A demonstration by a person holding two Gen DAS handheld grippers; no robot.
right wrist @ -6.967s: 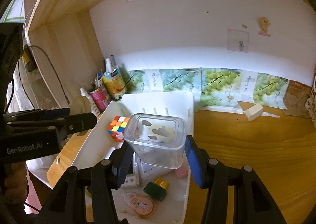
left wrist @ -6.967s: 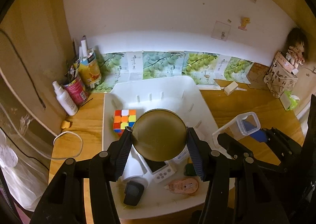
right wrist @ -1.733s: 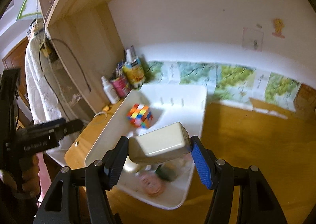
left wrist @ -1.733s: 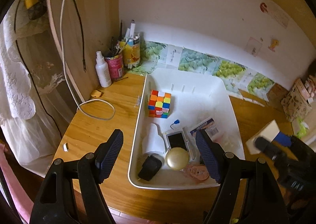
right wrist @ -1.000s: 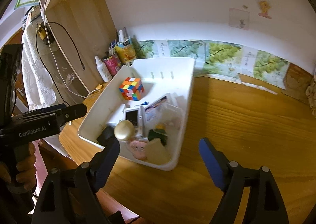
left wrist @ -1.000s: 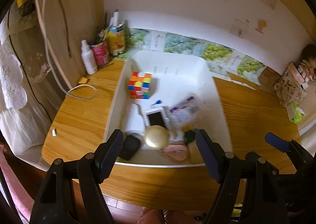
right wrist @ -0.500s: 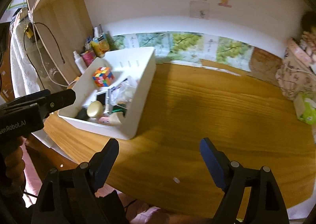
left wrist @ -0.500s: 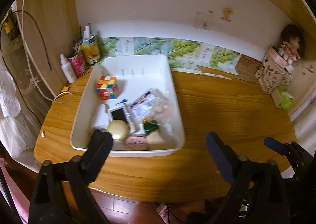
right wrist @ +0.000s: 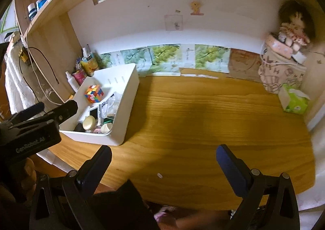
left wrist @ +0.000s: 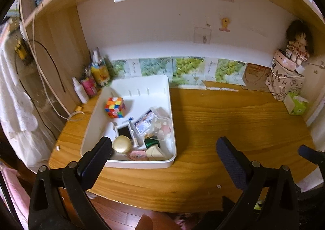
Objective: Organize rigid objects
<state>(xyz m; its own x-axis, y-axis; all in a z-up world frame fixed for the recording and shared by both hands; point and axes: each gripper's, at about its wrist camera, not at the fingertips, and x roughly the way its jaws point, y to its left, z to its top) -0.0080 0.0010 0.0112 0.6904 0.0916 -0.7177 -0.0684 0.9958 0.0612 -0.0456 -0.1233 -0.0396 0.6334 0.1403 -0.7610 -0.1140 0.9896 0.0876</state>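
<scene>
Bin [left wrist: 171,120] at the left end of the bench [left wrist: 233,128], loaded: cube [left wrist: 115,107], clear box [left wrist: 151,123] with its printed label up, gold lid [left wrist: 121,144], phone-like gadget [left wrist: 125,131], green cap [left wrist: 151,142], cream block [left wrist: 155,152], pink tape roll [left wrist: 138,155] all inside. Seven seconds back, gold lid clamped in the left gripper [left wrist: 162,155] and clear box in the right gripper [right wrist: 162,164]; a second ago, cream block dropped in as well. Now both pulled right back off the bench edge, jaws spread wide on each, holding nothing. Open bench bare of loose pieces apart from a tiny white speck [right wrist: 159,175] near the front. Looks like the sorting is finished, or very nearly.

Writing: "GenRobot.AI" on the left gripper's body, seen from the right wrist. Letters "H", "I", "D" among those printed on the bag [left wrist: 284,84] under the doll [left wrist: 298,45]. Label on the clear box and wall notes too small to read.
</scene>
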